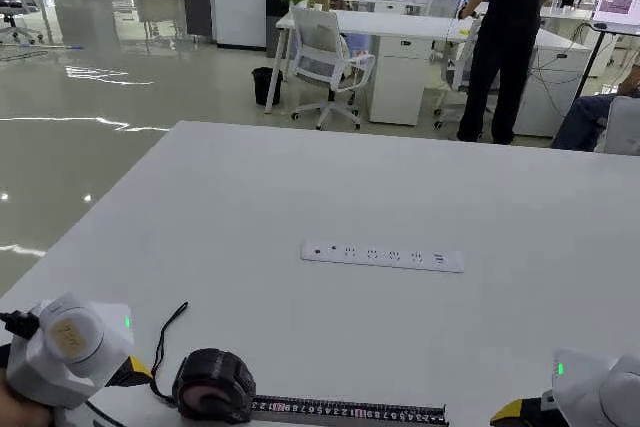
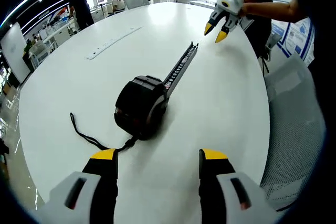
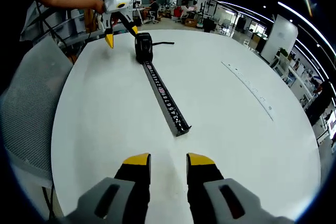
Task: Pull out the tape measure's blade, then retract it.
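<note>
Just ahead of the left claw (image 2: 158,156) lies the tape measure (image 2: 140,106).

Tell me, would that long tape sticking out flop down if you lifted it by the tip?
It would probably sag some: the blade looks thin and long. It likely wouldn't flop like the strap, since it lies dead straight on the table. The chunky case would probably stay put, anchoring it.
</note>
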`<action>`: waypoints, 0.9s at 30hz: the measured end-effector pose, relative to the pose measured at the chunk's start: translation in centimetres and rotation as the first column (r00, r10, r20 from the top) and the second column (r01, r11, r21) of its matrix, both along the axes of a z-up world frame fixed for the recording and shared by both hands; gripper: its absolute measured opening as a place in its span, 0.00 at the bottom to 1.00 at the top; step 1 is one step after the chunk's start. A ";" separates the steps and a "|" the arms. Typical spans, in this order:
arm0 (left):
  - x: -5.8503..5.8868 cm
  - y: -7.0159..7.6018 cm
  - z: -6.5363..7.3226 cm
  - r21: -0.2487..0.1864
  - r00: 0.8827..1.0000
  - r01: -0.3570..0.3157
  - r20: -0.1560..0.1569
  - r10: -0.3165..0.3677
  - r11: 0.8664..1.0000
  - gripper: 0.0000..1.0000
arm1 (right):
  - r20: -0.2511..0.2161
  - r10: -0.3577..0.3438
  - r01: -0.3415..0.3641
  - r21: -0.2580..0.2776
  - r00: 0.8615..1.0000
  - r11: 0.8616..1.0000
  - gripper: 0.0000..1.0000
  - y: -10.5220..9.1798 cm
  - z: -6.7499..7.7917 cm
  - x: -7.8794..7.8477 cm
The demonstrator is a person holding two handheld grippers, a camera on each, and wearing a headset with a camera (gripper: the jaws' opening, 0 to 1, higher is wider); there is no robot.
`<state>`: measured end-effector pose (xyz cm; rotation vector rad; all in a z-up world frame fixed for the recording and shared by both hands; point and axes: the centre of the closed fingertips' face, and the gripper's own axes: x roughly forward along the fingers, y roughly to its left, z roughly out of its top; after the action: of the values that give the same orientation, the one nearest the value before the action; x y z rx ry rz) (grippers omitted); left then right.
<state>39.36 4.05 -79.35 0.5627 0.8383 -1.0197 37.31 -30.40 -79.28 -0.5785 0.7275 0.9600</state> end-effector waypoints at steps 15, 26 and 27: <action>-2.6 -0.8 1.5 -0.116 0.989 -0.137 0.032 0.141 0.984 0.69 | -0.005 -0.167 0.167 0.052 0.986 0.985 0.42 0.6 0.8 -1.8; -3.5 -1.1 2.8 -0.188 0.963 -0.246 0.060 0.261 0.951 0.78 | 0.014 -0.247 0.245 0.094 0.969 0.965 0.55 1.3 1.8 -2.5; -3.5 -1.1 2.9 -0.196 0.960 -0.256 0.064 0.273 0.947 0.79 | 0.014 -0.256 0.254 0.102 0.967 0.962 0.56 1.3 2.0 -2.6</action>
<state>35.84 2.91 -76.41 0.3236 0.7078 -0.8090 34.75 -29.07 -77.33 -0.3981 0.7064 0.7427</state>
